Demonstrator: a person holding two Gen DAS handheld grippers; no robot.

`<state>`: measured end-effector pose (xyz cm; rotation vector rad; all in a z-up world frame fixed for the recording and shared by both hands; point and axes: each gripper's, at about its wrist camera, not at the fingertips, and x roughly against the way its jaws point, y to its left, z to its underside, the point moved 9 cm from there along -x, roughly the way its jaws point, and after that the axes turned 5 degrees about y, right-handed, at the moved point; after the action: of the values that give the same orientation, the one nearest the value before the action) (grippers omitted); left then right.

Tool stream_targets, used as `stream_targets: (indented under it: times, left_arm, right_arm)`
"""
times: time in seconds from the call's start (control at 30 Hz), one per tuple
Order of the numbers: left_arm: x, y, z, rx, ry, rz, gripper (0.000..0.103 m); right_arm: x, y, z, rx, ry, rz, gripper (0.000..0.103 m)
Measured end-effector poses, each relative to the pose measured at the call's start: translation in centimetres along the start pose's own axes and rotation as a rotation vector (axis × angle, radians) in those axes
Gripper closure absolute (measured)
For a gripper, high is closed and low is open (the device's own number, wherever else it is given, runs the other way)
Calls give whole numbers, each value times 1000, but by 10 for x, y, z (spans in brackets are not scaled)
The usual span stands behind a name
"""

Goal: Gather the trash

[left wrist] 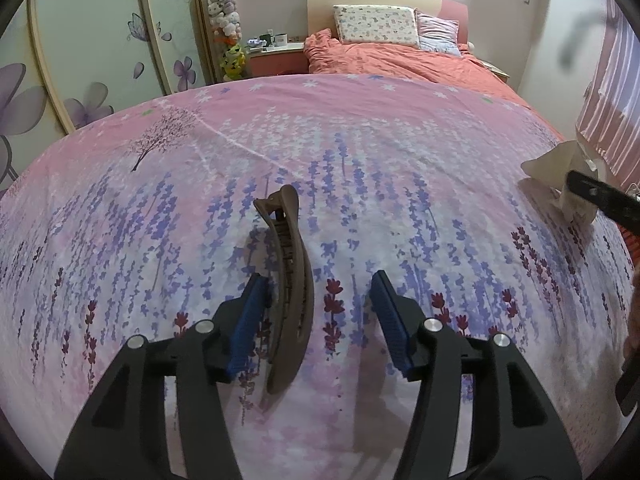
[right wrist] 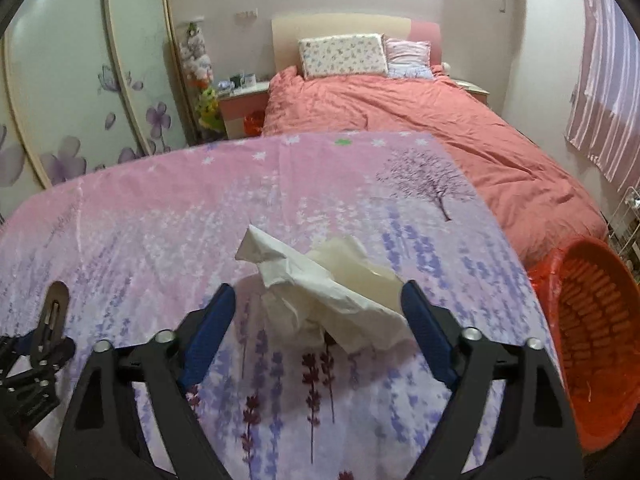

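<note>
A crumpled white tissue (right wrist: 320,292) lies on the pink floral cloth (right wrist: 160,208), between the open jaws of my right gripper (right wrist: 318,316), which is empty. The tissue also shows in the left wrist view (left wrist: 560,176) at the far right, with a right gripper finger (left wrist: 600,196) over it. A brown hair claw clip (left wrist: 290,284) lies on the cloth between the open jaws of my left gripper (left wrist: 320,300), close to the left pad (left wrist: 250,320). The clip also shows in the right wrist view (right wrist: 54,312) at far left.
An orange trash basket (right wrist: 592,340) with a red liner stands right of the cloth-covered surface. Behind are a bed with an orange duvet (right wrist: 420,120), pillows, a nightstand (right wrist: 244,104) and a flower-painted wardrobe (right wrist: 80,100). Striped curtains (right wrist: 608,100) hang at right.
</note>
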<state>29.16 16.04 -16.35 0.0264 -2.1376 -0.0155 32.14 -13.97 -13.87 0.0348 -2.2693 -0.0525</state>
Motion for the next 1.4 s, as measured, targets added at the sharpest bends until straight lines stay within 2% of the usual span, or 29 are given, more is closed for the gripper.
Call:
stream_targets:
  times: [0.03,0.1,0.23,0.33,0.5,0.63,0.7,0.77,0.93,1.1,1.23,1.4]
  left_arm:
    - [0,0,0,0,0,0,47]
    - [0,0,0,0,0,0,47]
    - [0,0,-1,0,0,0,47]
    - [0,0,-1,0,0,0,47]
    - [0,0,-1,0,0,0,47]
    - [0,1,-2,0,-1,13,44]
    - [1,2,-1,8,-4,23,36]
    - [6,4,3,28,-12,47,33]
    - [15,17,9,30,-37,27,33]
    - [9,24,9,35,-10,17,45]
    - [4,24,3,41,-8,11,49]
    - [-1,28,-10,67,-9,8,59]
  right_arm:
    - [-5,-1,2,-1,21,4,38]
    - [-11,-1,6,-17,45,-19,42]
    - [-6,-3,12,-36,50,-37,57]
    - [8,-6,20,-82,62,-70,61]
    - [37,-14,53,-151,106,-96,62]
    - [49,-9,74,-83,79,-56,61]
    - [48,-5,75,-55,65,-42,61]
    - [48,-5,75,-45,55,-32,60]
    - [40,-12,77,-95,76,-66,53]
    - [38,-16,77,-123,78,-102,52]
    - [38,-15,77,-125,79,-107,51]
    - [38,-16,77,-130,78,-113,51]
